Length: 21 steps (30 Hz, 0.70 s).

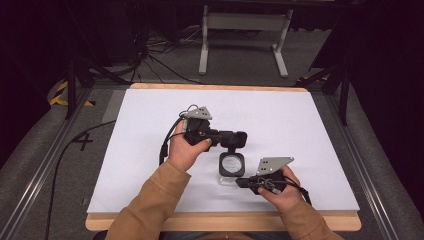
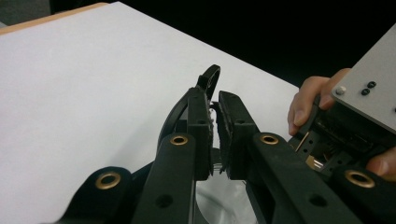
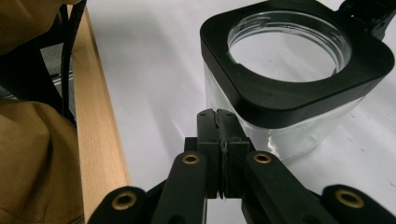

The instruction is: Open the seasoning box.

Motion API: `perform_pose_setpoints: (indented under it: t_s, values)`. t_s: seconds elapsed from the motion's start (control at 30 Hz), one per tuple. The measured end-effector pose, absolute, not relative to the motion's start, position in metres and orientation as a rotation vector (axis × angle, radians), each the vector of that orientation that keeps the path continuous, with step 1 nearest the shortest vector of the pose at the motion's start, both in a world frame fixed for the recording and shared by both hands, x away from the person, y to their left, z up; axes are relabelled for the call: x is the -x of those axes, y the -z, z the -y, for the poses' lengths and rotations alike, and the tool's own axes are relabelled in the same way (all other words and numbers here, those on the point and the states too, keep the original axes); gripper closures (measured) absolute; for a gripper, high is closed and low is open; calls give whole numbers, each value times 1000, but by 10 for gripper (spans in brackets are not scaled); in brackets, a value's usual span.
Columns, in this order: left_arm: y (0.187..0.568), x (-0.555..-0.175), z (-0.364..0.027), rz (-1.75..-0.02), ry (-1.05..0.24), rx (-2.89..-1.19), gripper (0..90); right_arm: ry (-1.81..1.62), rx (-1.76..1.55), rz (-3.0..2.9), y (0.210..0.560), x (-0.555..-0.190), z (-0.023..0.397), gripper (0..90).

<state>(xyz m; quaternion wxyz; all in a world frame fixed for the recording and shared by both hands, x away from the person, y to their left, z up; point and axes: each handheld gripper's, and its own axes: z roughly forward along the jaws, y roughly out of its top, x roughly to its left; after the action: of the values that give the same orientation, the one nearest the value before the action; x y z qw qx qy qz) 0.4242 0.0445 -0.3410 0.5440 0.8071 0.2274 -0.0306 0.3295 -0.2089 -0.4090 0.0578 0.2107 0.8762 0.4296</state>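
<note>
A clear glass jar (image 1: 222, 165) with a square black rim (image 3: 261, 88) and no lid stands near the table's front middle. My left gripper (image 1: 241, 140) reaches in from the left, with its jaws closed on the jar's far rim. In the left gripper view that black rim (image 2: 210, 77) sticks out past my left gripper (image 2: 215, 95), and clear glass (image 2: 219, 205) shows below. My right gripper (image 1: 239, 182) points left at the jar's near wall. Seen from its own camera, my right gripper (image 3: 218, 114) is shut on nothing, tips just beside the glass.
White paper (image 1: 150, 150) covers the wooden table, whose front edge (image 3: 98, 140) lies close behind my right gripper. Tan sleeves (image 1: 150, 205) come in from the bottom. The right hand and its gripper (image 2: 355, 116) sit close to my left jaws.
</note>
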Motion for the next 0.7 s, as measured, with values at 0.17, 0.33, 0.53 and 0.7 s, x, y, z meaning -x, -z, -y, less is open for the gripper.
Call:
perform_pose_setpoints:
  t_s: [0.17, 0.33, 0.53, 0.7]
  values:
    - [343, -427, -44, -572, 64, -1888, 816, -1284, -649, -2653, 411, -330, 211, 899]
    - [345, -428, -44, -588, 42, -1874, 799, -1283, -650, -2654, 411, -330, 210, 898]
    - [344, -427, -44, -581, 46, -1879, 790, -1284, -648, -2664, 410, -330, 210, 897]
    - [342, -424, -43, -569, 71, -1899, 783, -1280, -631, -2691, 407, -330, 212, 889]
